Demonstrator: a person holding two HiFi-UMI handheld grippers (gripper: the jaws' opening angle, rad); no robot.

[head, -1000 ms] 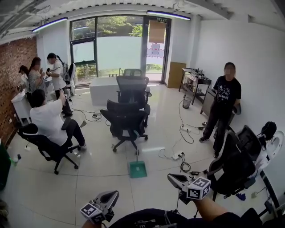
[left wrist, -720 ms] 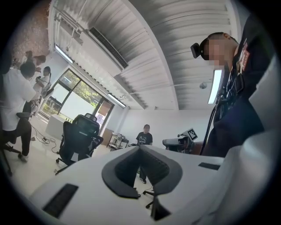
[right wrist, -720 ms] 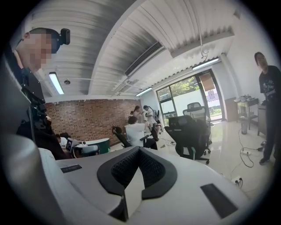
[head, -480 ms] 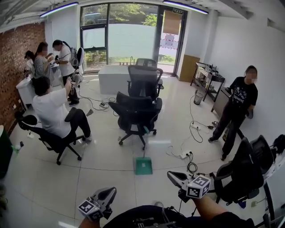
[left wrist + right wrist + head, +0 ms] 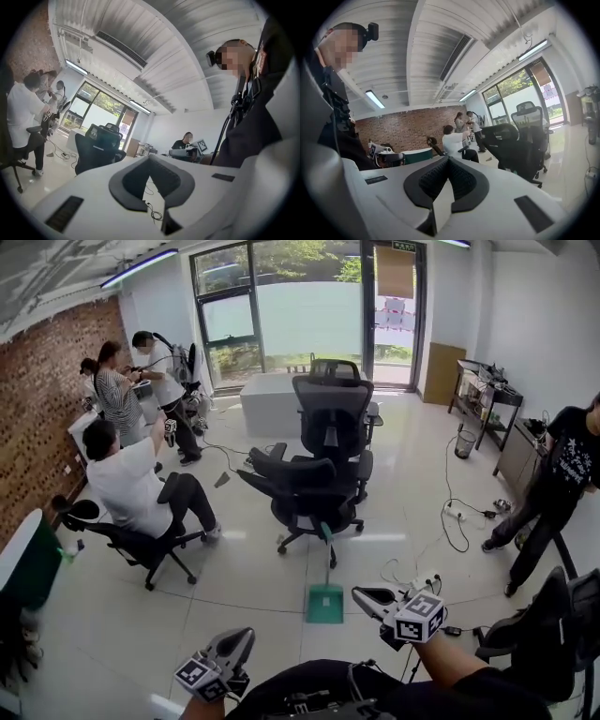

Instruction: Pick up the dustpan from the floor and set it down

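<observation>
The green dustpan stands on the pale floor in the head view, its handle rising toward the black chairs. My right gripper hovers just right of the pan, shut and empty, marker cube behind it. My left gripper sits lower left of the pan, well short of it, also shut with nothing held. In the left gripper view the left gripper shows its pads meeting, with the right gripper seen beyond. The right gripper view shows the right gripper with its pads together. The dustpan appears in neither gripper view.
Two black office chairs stand right behind the dustpan. A seated person in white is at left, a standing person at right. Cables and a power strip lie on the floor right of the pan; another black chair is at right.
The whole view has moved forward across the room. The dustpan and chairs are nearer, and both grippers have come closer to the pan, still shut.
</observation>
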